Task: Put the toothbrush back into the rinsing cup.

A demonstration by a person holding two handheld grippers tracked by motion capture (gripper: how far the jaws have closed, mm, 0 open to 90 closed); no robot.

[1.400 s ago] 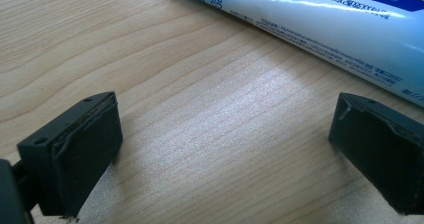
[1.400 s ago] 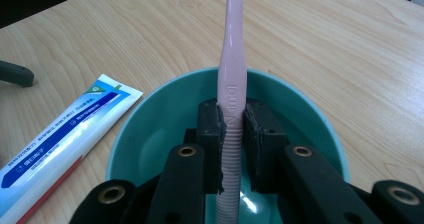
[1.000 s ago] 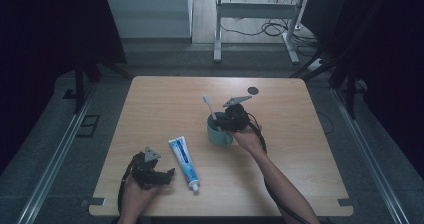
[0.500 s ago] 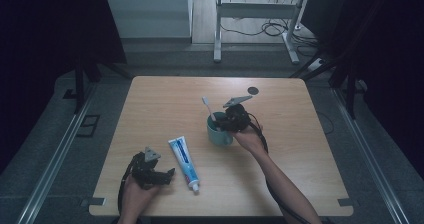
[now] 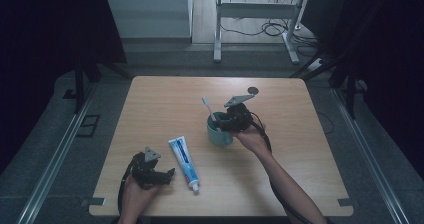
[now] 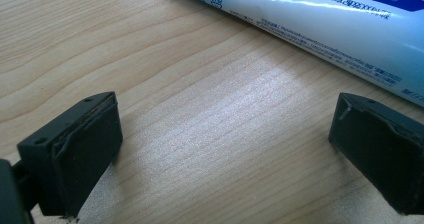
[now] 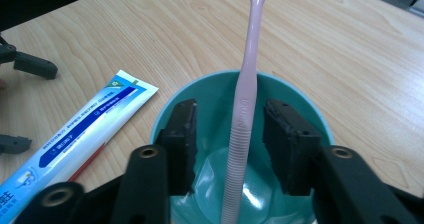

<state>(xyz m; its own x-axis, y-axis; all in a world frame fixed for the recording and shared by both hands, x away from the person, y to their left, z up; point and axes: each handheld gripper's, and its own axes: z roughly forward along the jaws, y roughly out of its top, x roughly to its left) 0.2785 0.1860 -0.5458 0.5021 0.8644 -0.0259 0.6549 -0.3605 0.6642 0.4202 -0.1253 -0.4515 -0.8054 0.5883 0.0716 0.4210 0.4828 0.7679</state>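
Note:
A teal cup (image 5: pixel 220 134) stands near the middle of the wooden table (image 5: pixel 300 109), with a pink toothbrush (image 5: pixel 207 106) leaning upright in it. My right gripper (image 5: pixel 227 121) hangs over the cup's rim. In the right gripper view its jaws reach into the cup (image 7: pixel 295 91) on either side of the toothbrush (image 7: pixel 247 74), open, with a gap on each side. A white and blue toothpaste tube (image 5: pixel 183 156) lies flat to the cup's front left. My left gripper (image 5: pixel 167 176) rests open on the table just left of the tube (image 6: pixel 325 19), nothing between its jaws.
A small dark round disc (image 5: pixel 253 90) lies near the table's far edge behind the cup. Metal rails run along the floor on both sides, and a white desk frame (image 5: pixel 217 34) stands beyond the table. The left gripper (image 7: pixel 22 104) appears at the left edge of the right gripper view.

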